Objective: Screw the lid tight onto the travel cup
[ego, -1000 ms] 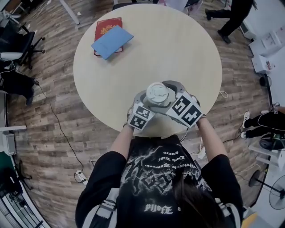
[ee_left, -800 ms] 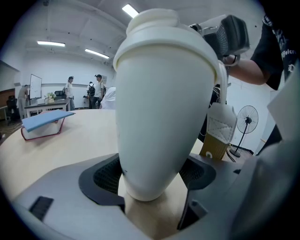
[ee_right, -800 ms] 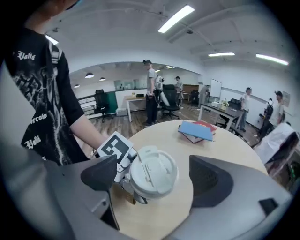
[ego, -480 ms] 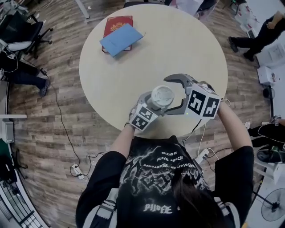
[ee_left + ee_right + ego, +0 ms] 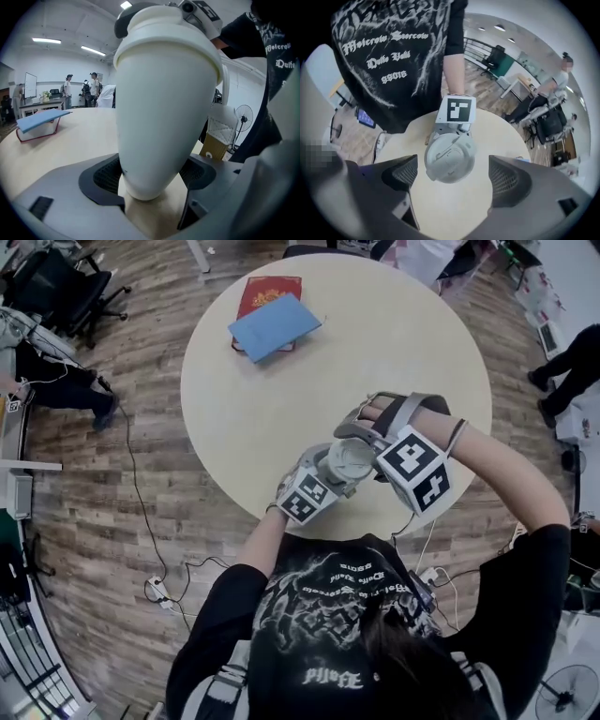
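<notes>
left gripper [image 5: 152, 180] jaws clamped on travel cup [image 5: 164, 117] | right gripper [image 5: 454, 177] jaws open over lid [image 5: 450, 157] — no grip | lid sits on cup; final tightening likely pending

Open office: swivel chairs [image 5: 52, 287], whiteboard [image 5: 31, 85], desks [image 5: 33, 107].

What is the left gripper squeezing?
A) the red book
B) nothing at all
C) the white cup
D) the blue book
C: the left gripper is closed on the white cup, with a jaw pad on each side of its narrow base.
</notes>
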`<state>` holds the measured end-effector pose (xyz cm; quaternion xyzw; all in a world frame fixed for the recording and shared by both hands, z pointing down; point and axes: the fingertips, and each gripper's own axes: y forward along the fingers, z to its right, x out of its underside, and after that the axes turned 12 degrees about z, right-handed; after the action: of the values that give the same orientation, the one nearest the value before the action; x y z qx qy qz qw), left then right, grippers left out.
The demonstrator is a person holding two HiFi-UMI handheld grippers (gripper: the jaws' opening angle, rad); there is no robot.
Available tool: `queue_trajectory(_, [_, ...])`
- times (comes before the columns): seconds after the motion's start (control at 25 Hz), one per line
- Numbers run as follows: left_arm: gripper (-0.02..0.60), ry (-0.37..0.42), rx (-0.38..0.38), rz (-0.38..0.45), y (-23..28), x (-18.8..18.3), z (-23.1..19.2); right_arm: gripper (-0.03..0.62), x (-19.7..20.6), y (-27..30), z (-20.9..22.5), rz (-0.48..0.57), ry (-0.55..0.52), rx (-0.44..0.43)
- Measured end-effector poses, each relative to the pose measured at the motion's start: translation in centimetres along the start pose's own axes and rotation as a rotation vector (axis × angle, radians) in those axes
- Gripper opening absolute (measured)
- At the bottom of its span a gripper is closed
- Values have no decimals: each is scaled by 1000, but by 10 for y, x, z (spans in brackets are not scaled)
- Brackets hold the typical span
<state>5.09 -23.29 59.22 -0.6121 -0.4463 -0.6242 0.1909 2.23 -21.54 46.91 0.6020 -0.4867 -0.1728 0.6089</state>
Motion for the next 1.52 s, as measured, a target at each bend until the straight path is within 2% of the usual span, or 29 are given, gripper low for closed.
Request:
queue_trajectory(0.16, [390, 9, 42, -13, -2, 1, 1, 479, -6, 8, -4, -24, -269, -103])
queue_trajectory(0.32, [390, 13, 50, -20, -3, 0, 0, 480, 1, 15, -11, -70, -548, -214])
queue_trajectory(0.44, [390, 10, 51, -16, -3, -1, 1, 479, 10, 19, -14, -96, -679, -273])
queue_trajectory(0.52, [388, 11, 53, -10, -2, -1, 1, 449, 10, 19, -13, -88, -706, -269])
queue_trajectory(0.68, [390, 6, 51, -18, -4, 1, 1, 448, 9, 20, -13, -81, -660, -249])
queue_trajectory(0.8, [390, 3, 50, -15, -3, 1, -1, 448, 7, 23, -10, -71, -575, -223])
queue_trajectory(1.04, [390, -8, 46, -27, -3, 6, -2, 446, 2, 26, -5, -28, -354, -150])
queue_trajectory(1.24, [390, -8, 43, -12, -1, 6, -3, 446, 0, 27, 0, 0, -124, -69])
queue_trajectory(1.52, [390, -24, 28, -15, -3, 6, -4, 446, 0, 27, 6, -2, 120, 28])
